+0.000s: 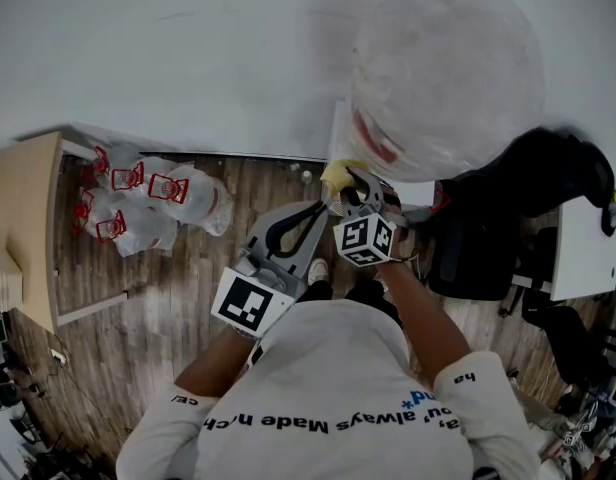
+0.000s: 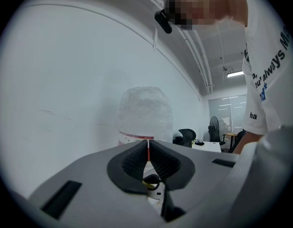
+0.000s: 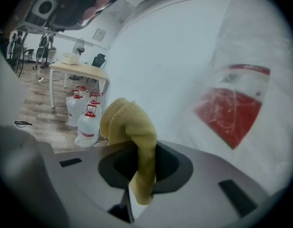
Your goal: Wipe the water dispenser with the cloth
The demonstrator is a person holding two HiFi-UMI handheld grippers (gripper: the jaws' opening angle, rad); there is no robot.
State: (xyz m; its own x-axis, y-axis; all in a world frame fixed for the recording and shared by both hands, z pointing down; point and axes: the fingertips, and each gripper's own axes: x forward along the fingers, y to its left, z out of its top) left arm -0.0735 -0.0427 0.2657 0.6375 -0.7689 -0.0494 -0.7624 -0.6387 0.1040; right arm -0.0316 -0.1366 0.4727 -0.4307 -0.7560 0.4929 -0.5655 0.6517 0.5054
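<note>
**Mia:** Where is the cloth (image 3: 130,122)?

**Ben:** The right claw (image 3: 137,151) has it. The claw is squeezed tight on the yellow cloth. One end puffs up over the top and the other end hangs down below.

**Mia:** And the left claw (image 2: 148,156)?

**Ben:** Its two sides are pressed together with nothing in between. It just waits at 11 o'clock from the person, beside the right one.

**Mia:** Where is the water dispenser (image 1: 443,78)?

**Ben:** At 1 o'clock, by the white wall. Its big bottle (image 3: 241,103) is wrapped in clear plastic with a red label. The cloth is very near it, at its lower left. I can't tell if they touch.

**Mia:** So what step is this?

**Ben:** I think the cloth is up and ready, and the wiping is just starting.

**Mia:** What comes next?

**Ben:** I think the puffy end has to press flat on the dispenser and rub side to side. The squeeze must stay firm so the cloth doesn't slip out.

**Mia:** What are those at 10 o'clock?

**Ben:** Small water jugs (image 1: 138,198) on the floor, well apart.
</note>
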